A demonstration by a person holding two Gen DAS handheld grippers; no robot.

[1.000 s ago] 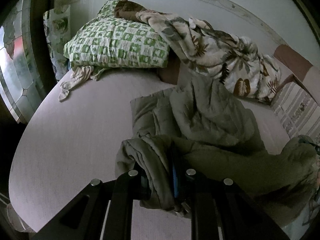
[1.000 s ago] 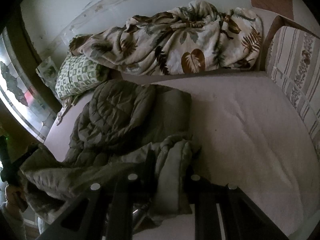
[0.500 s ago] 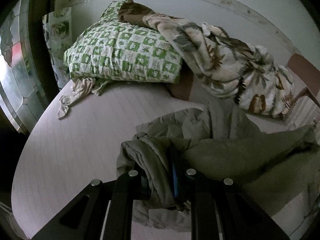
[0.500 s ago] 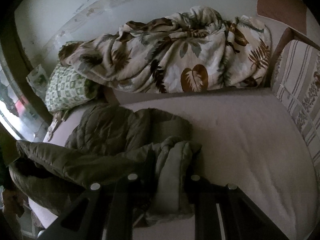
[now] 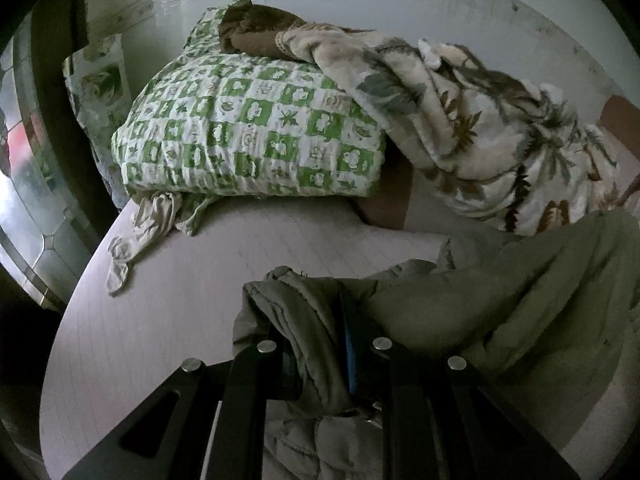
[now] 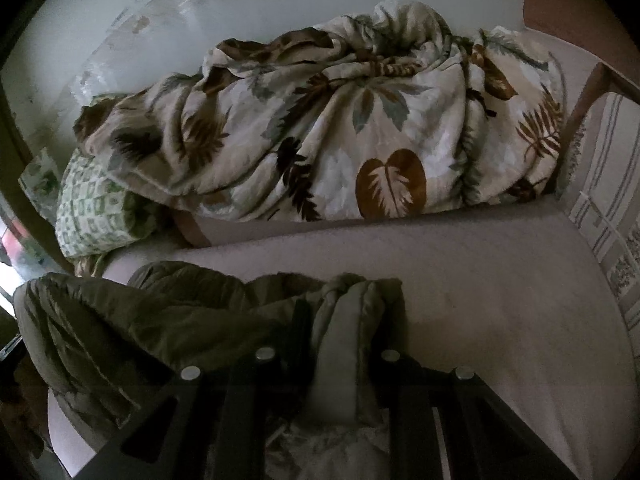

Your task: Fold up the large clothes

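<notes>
While my left claw [image 5: 320, 344] pinches one bunched edge of the olive-green quilted padded jacket [image 5: 520, 300] and my right claw [image 6: 340, 344] pinches another, the garment hangs stretched between them, low in both frames over the pale pink bed [image 5: 160, 320]. Its long axis runs claw to claw, so I judge the fold must carry both edges together.
</notes>
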